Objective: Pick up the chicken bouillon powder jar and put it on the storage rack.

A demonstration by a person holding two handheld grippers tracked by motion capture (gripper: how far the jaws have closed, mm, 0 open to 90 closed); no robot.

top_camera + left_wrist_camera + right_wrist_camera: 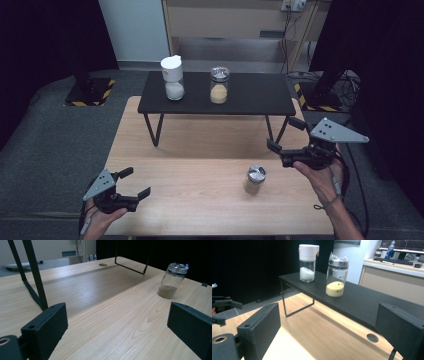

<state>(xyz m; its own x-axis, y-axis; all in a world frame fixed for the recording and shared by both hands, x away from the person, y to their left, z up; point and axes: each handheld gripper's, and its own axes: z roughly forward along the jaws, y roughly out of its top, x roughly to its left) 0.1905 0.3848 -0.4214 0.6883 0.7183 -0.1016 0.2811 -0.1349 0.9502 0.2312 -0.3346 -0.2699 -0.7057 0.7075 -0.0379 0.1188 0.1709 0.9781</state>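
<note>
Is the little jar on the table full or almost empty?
Almost empty: the jar holds only a thin brownish layer at its bottom, with clear glass above.

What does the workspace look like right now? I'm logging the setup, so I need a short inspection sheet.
Surface: wooden table with a black shelf at its far edge.
Job's things: small jar on the table; white-lidded jar and yellow-filled jar on the shelf.
Clutter: nothing seen.
Grippers: left hand-held gripper open, empty; right hand-held gripper open, empty, near the small jar.
Cables: one trails from the right hand-held gripper.
Surroundings: dark curtains, grey floor.
</note>
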